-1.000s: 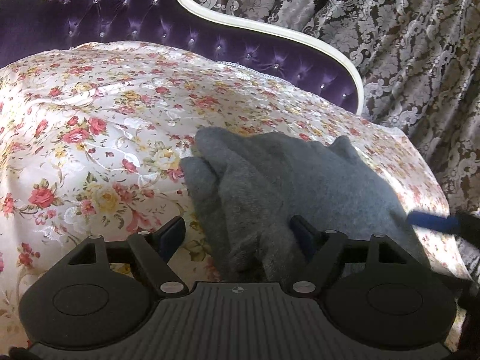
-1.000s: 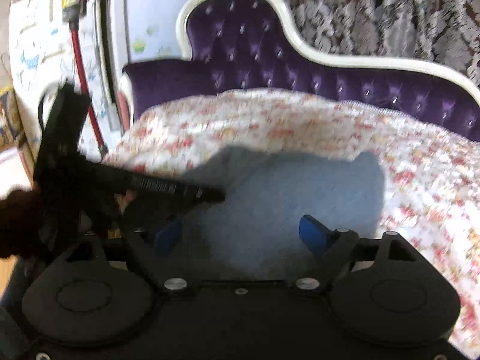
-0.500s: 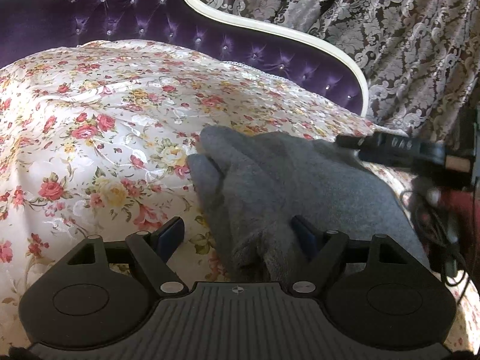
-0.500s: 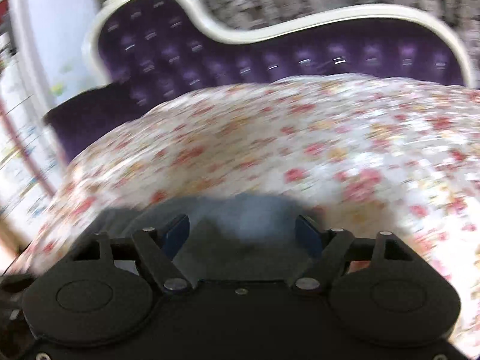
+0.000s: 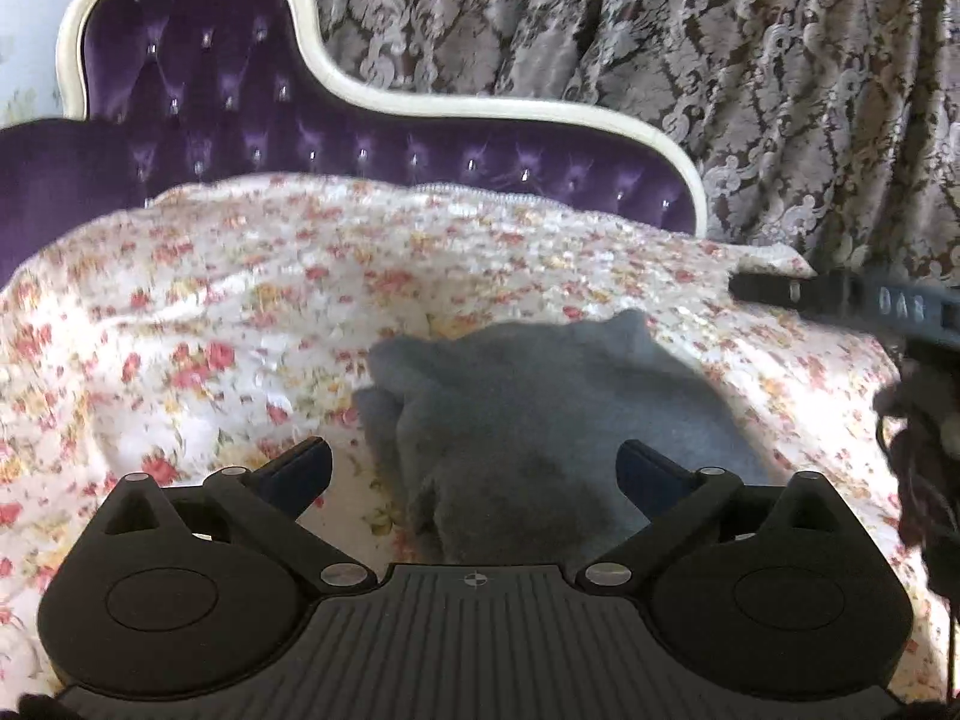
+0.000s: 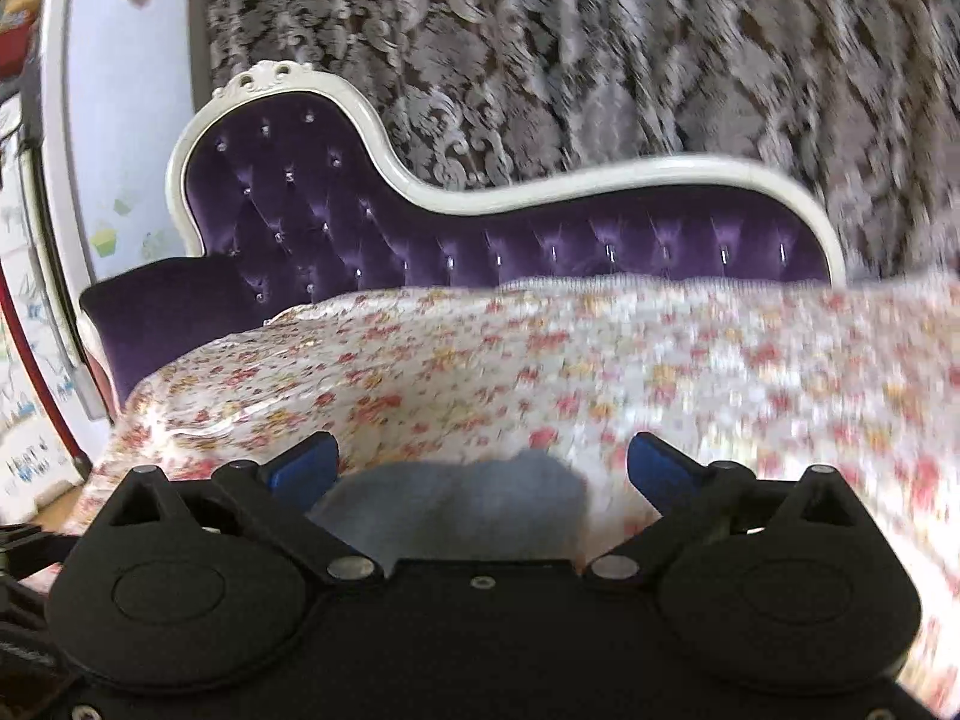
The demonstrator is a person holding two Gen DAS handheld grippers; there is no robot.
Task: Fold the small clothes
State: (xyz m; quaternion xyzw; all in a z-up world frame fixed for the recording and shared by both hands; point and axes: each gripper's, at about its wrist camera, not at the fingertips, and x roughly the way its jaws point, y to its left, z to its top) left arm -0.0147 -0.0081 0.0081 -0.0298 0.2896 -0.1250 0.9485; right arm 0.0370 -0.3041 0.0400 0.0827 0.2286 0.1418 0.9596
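My left gripper (image 5: 474, 468) is spread wide with nothing between its blue fingers, poised above the near edge of the grey fleece garment (image 5: 540, 414), which lies bunched in soft layers on the floral bedspread (image 5: 210, 312) in front of the purple tufted headboard (image 5: 240, 120). My right gripper (image 6: 483, 465) is likewise spread and empty; in its view only a near portion of the grey cloth shows, low between the fingers. I judge the piece already partly folded, with both grippers off it, so the step in hand is lining up for the next fold or for tidying. The next move calls for dropping each gripper onto a corner of the near edge, pinching every layer together, and carrying it over evenly. Motion blur hides exactly where the layers end.
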